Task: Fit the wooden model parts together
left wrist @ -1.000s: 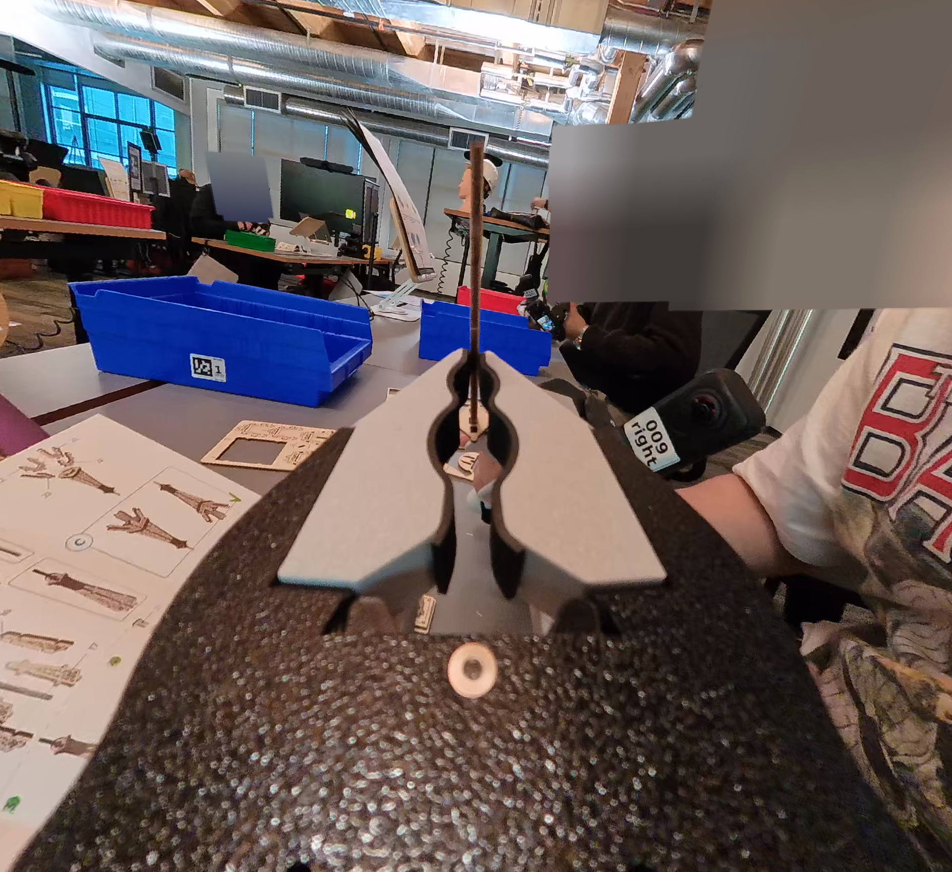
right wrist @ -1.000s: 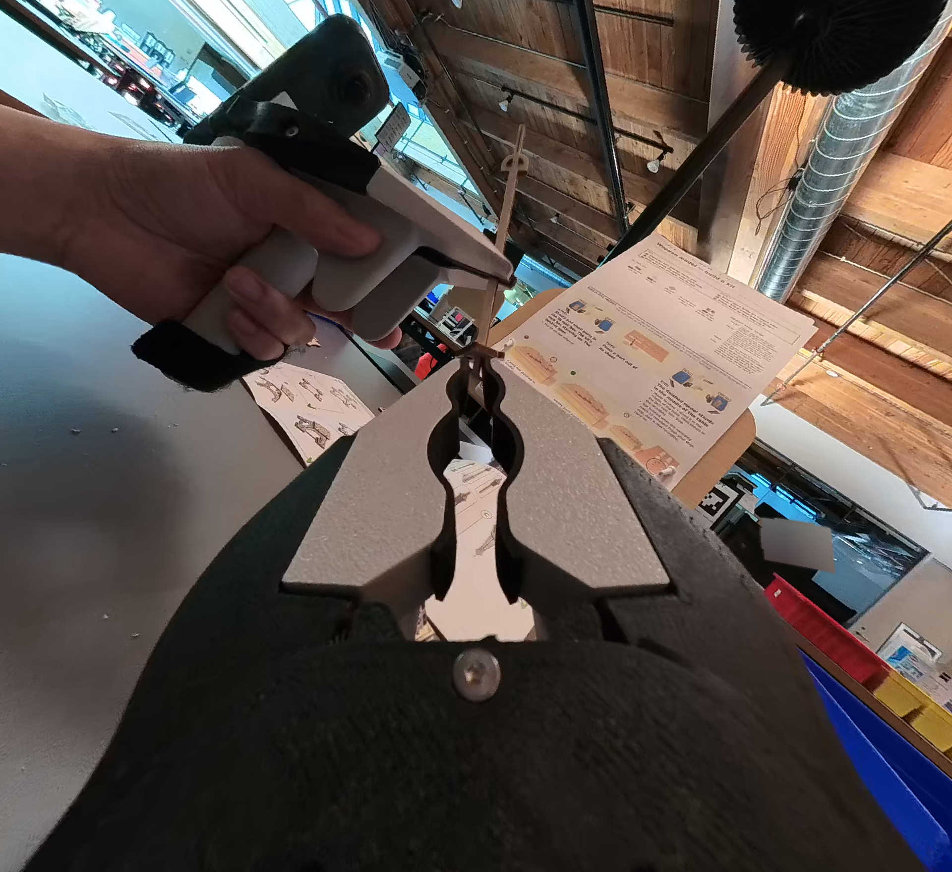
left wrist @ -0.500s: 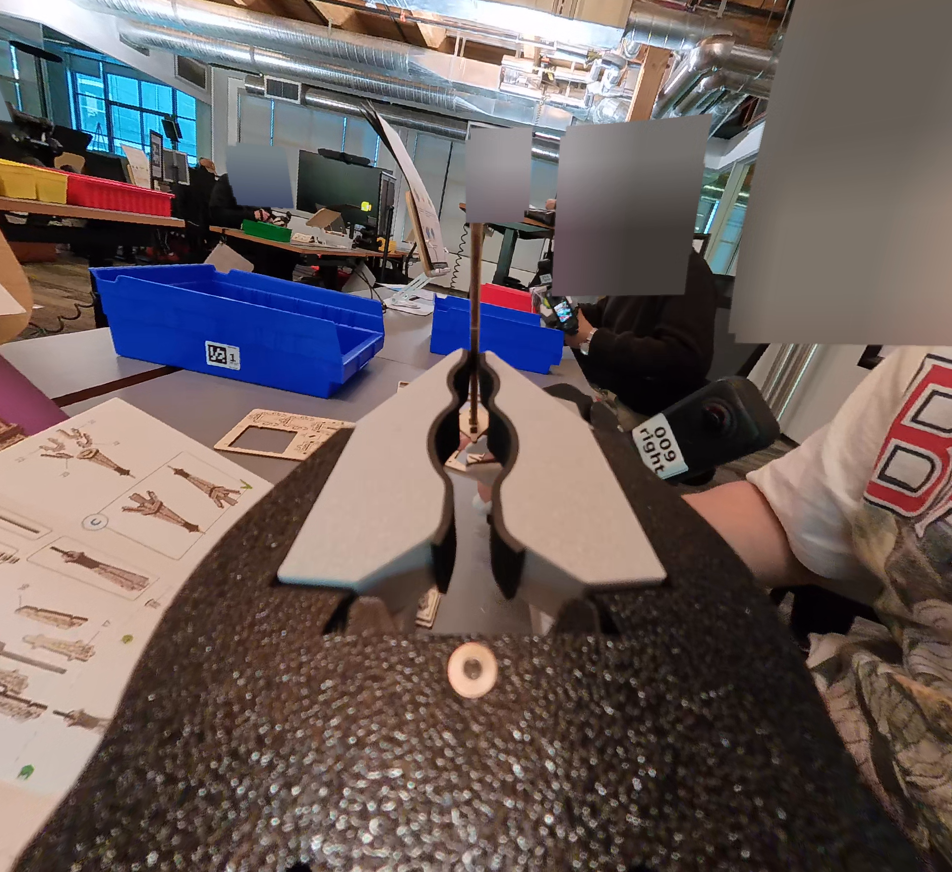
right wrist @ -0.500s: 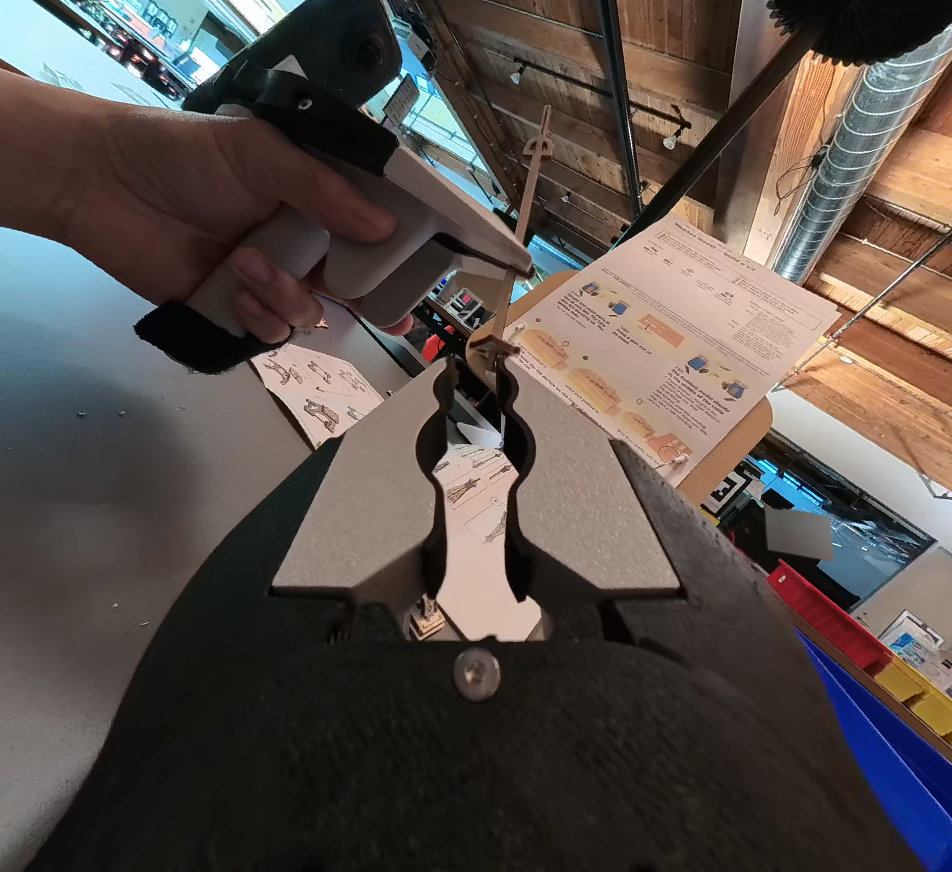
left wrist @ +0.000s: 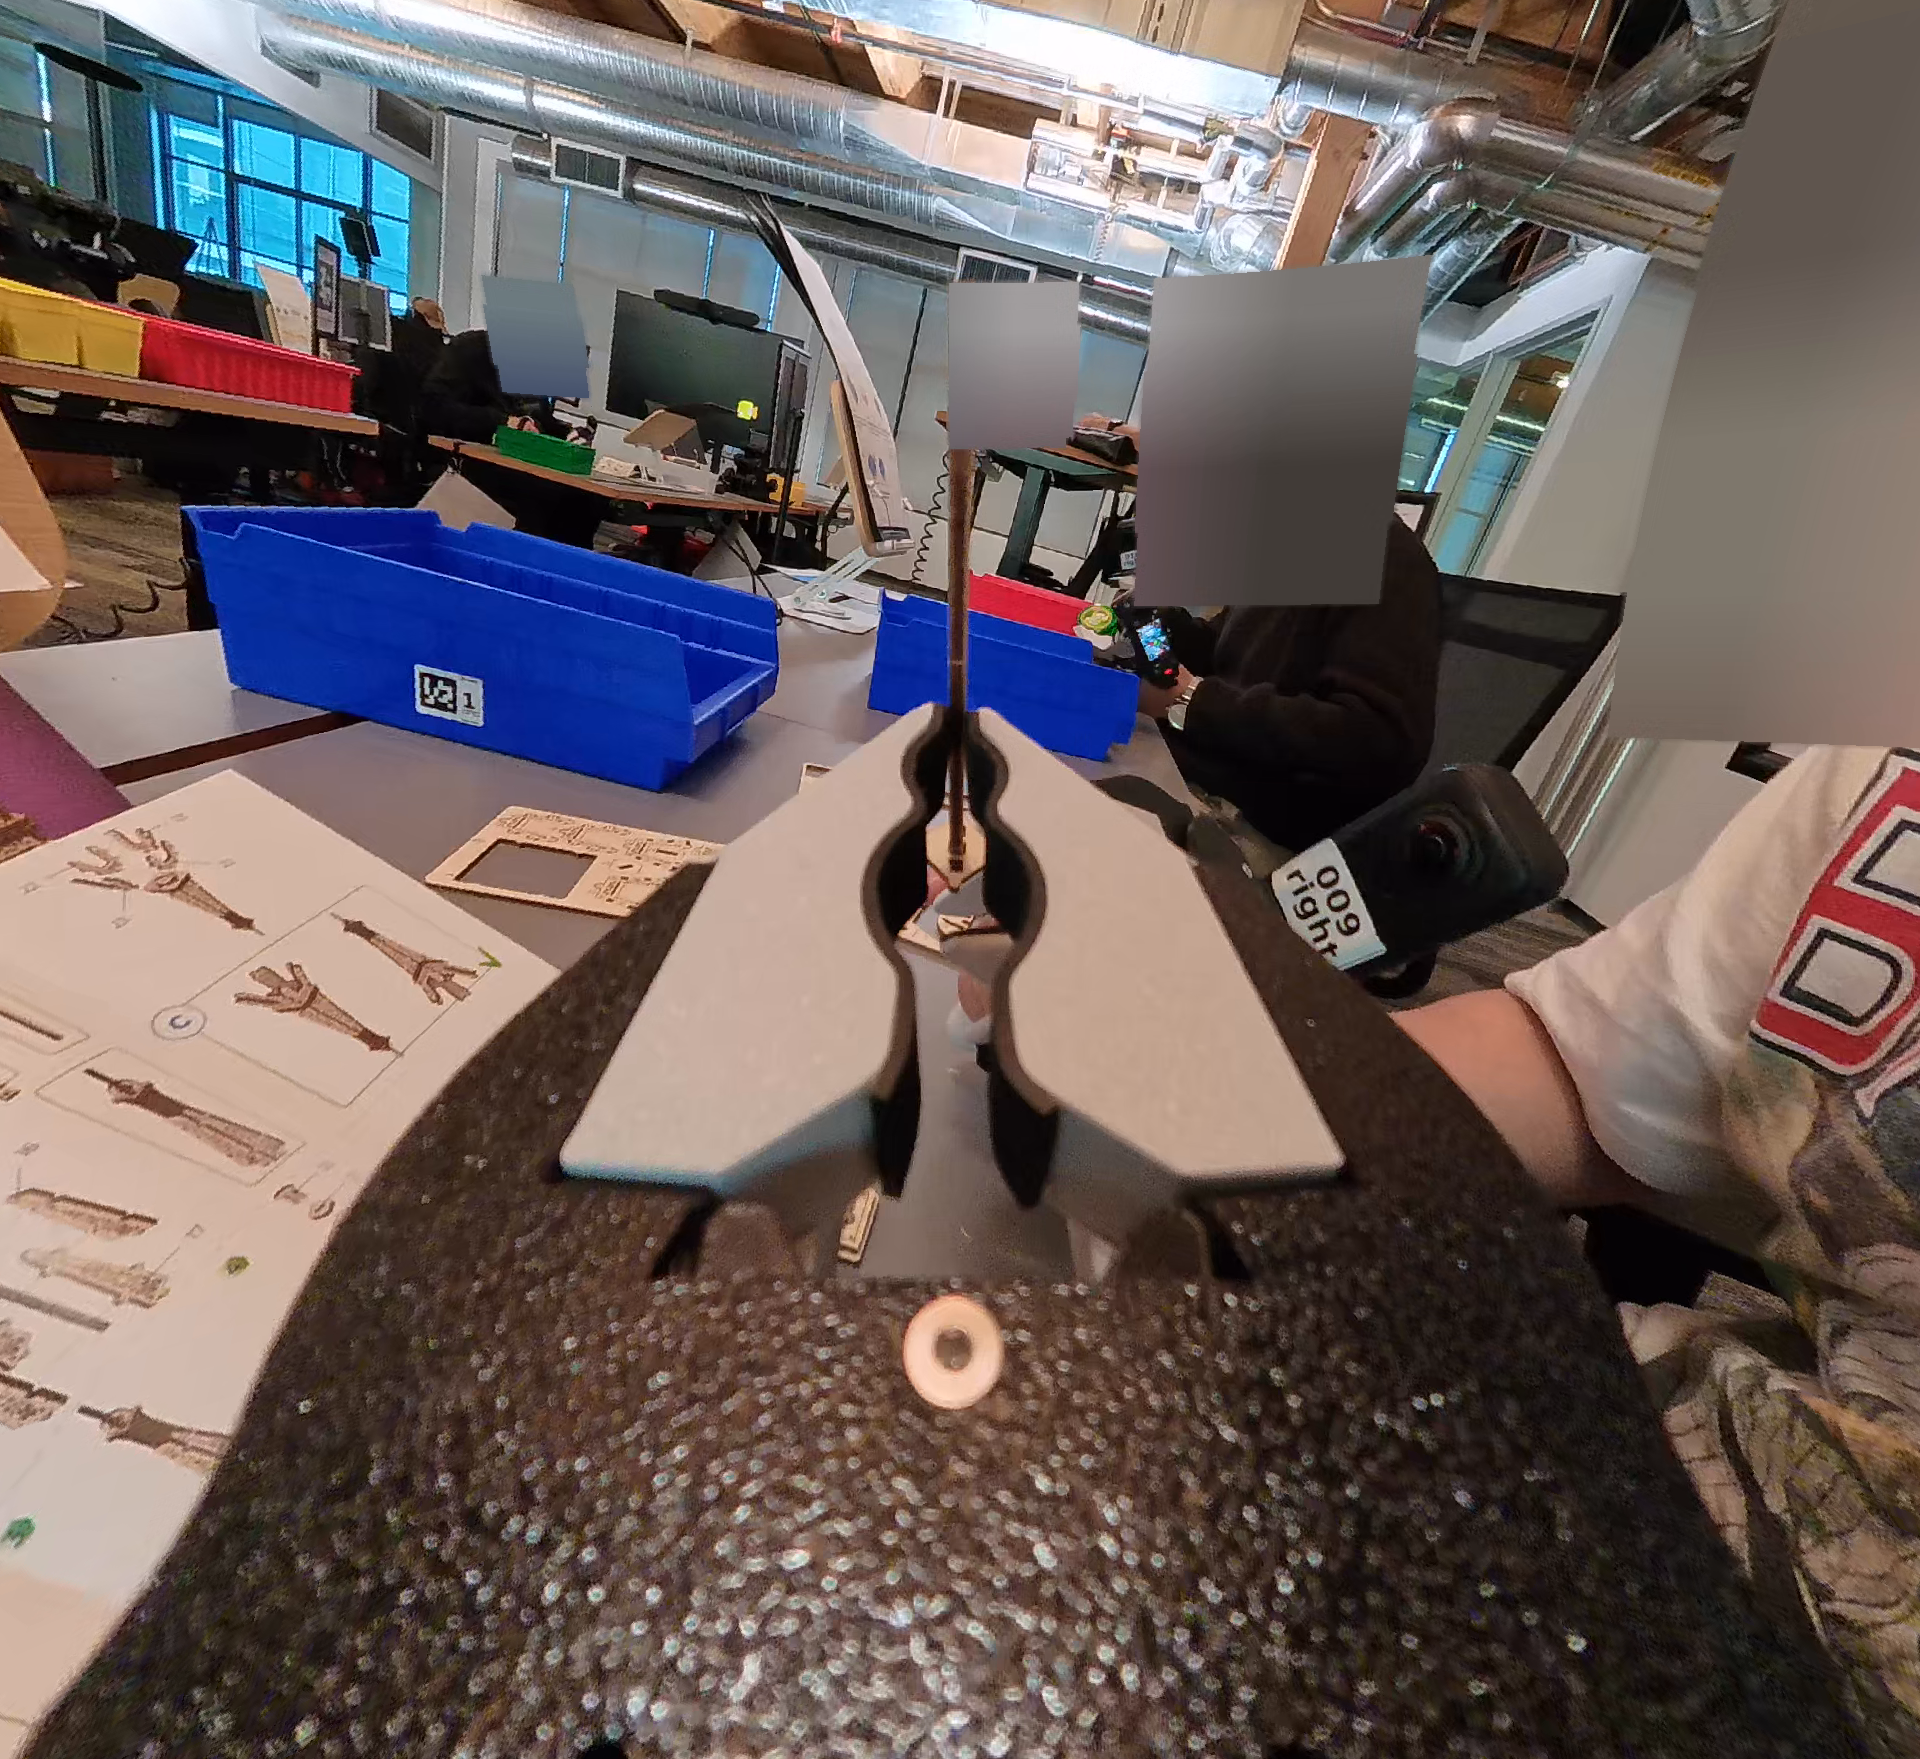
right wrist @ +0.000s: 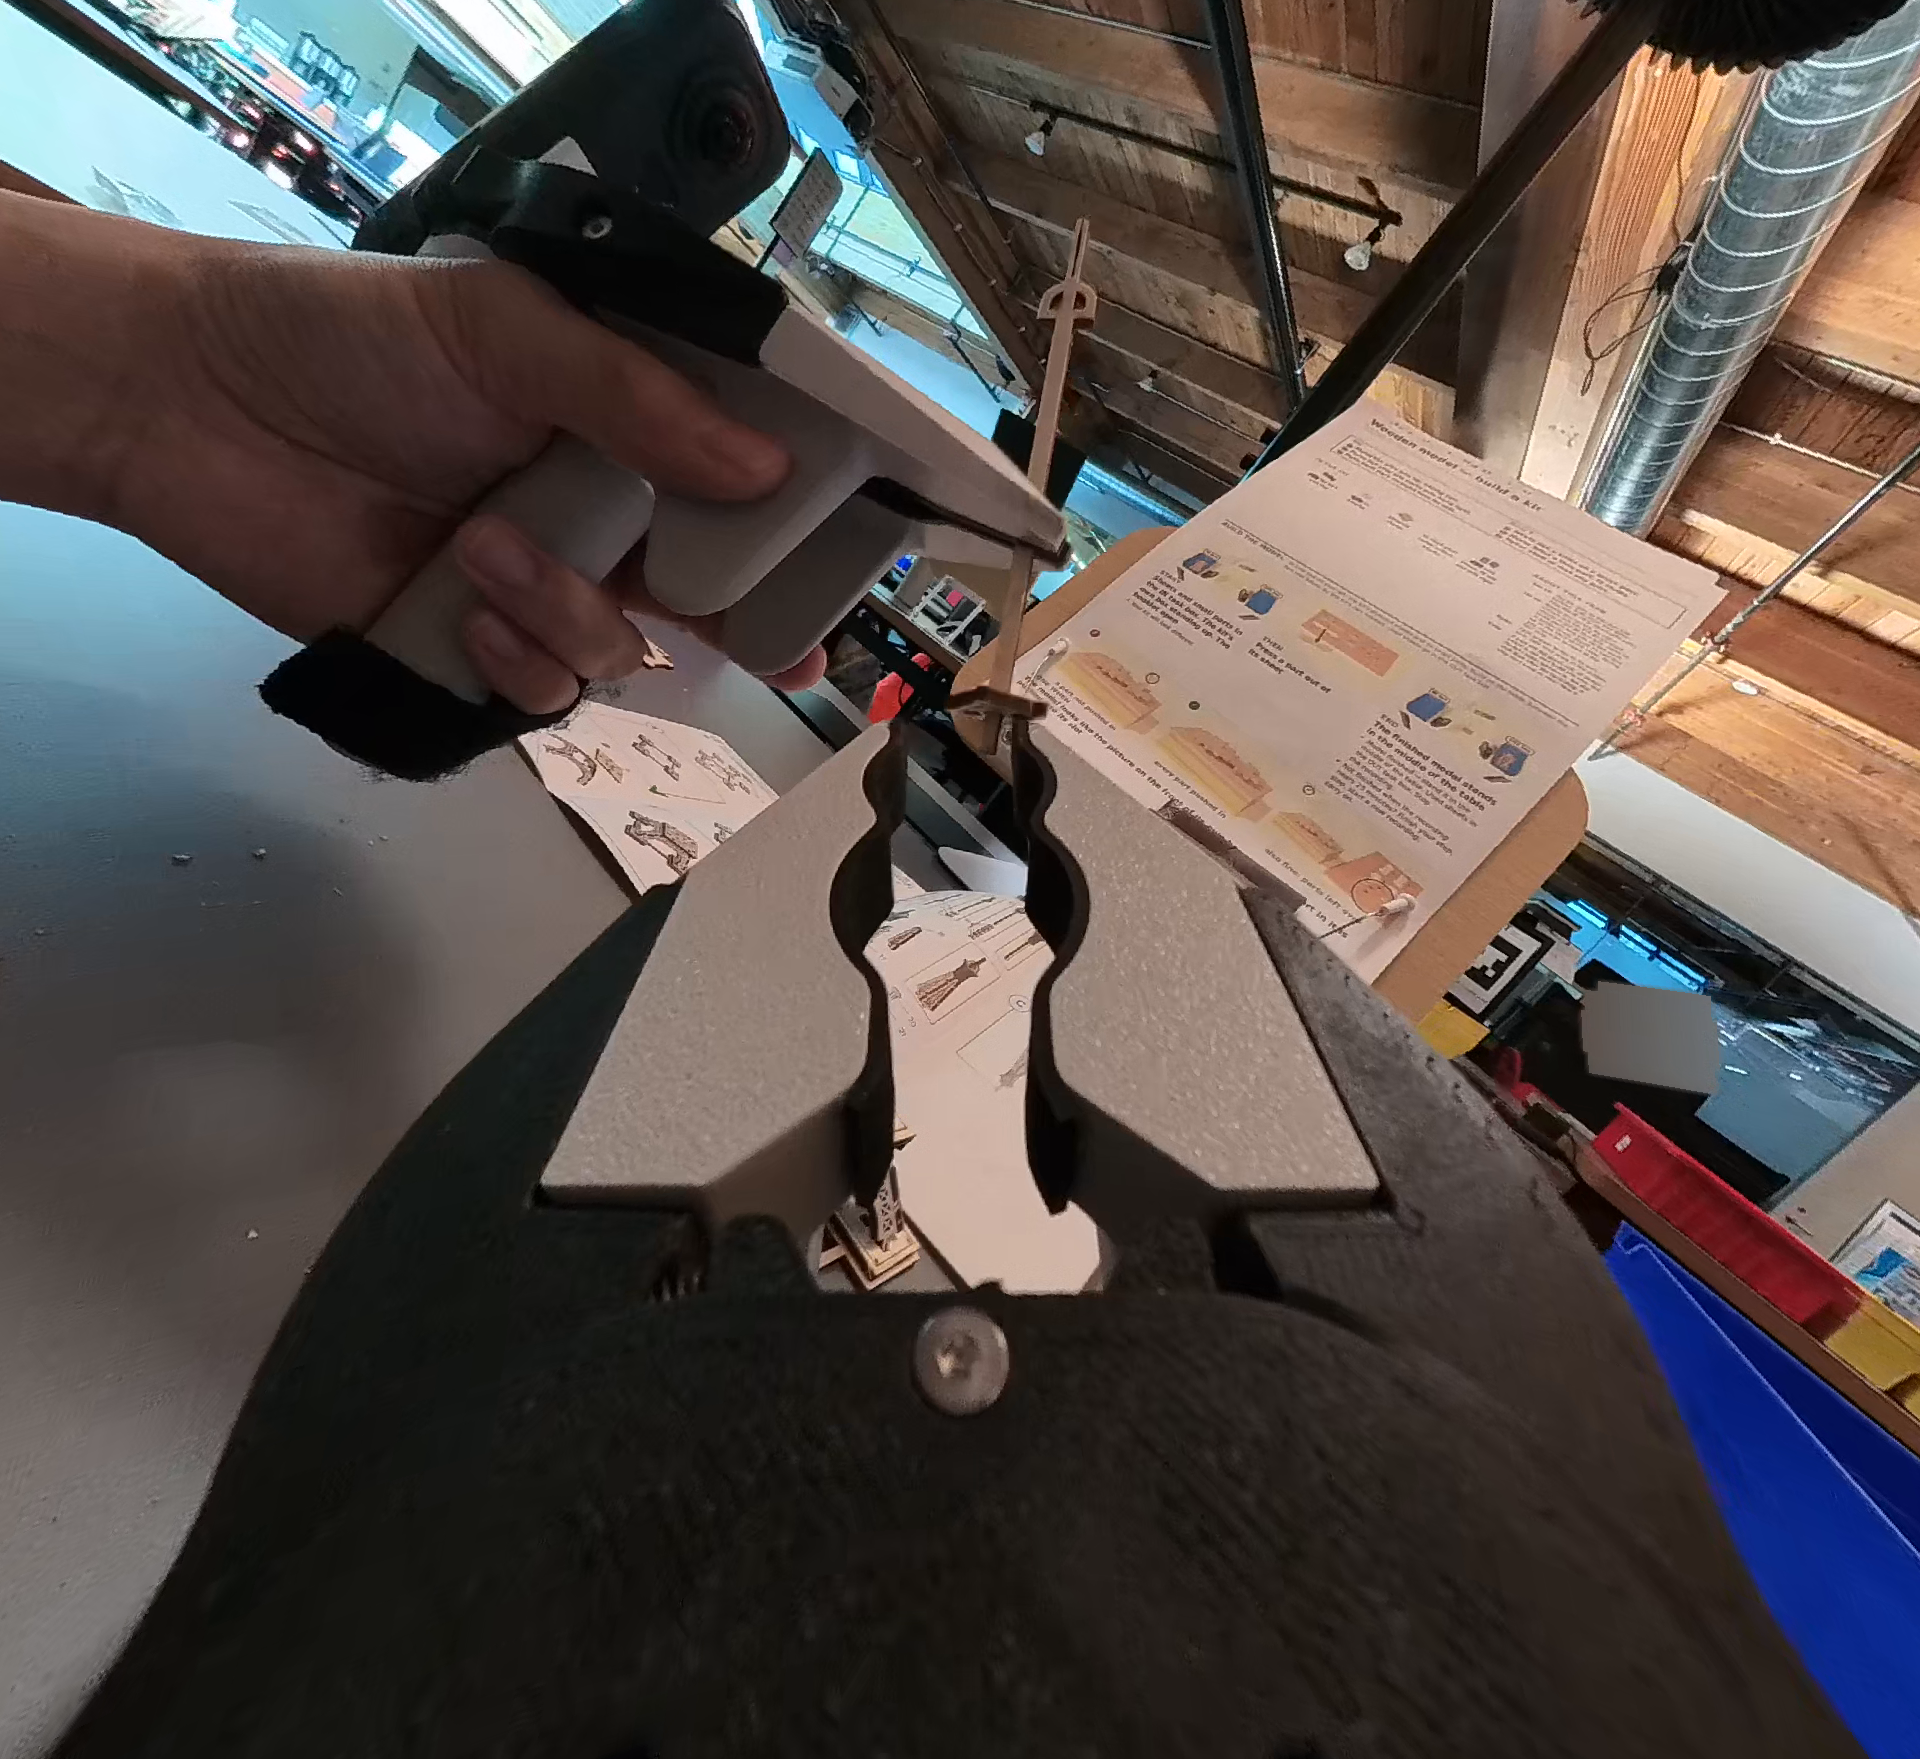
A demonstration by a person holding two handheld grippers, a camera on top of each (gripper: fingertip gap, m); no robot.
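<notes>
My left gripper is shut on a thin wooden spire, held upright and seen edge-on. In the right wrist view the spire rises from the left gripper. A small wooden cross piece sits on its lower end. My right gripper is open just below that piece, with a jaw on either side. Whether the right jaw touches the piece I cannot tell. A partly built wooden tower stands on the table under the right gripper.
A printed instruction sheet lies at the left on the grey table. A punched-out wooden sheet and two blue bins lie beyond. An upright instruction board stands behind the spire. A person sits across. Less than 4 cm separates the two grippers' tips.
My right gripper was shut on the small cross piece at the spire's base; it has opened and let go, and the piece stays on the spire. The left gripper keeps its hold.
</notes>
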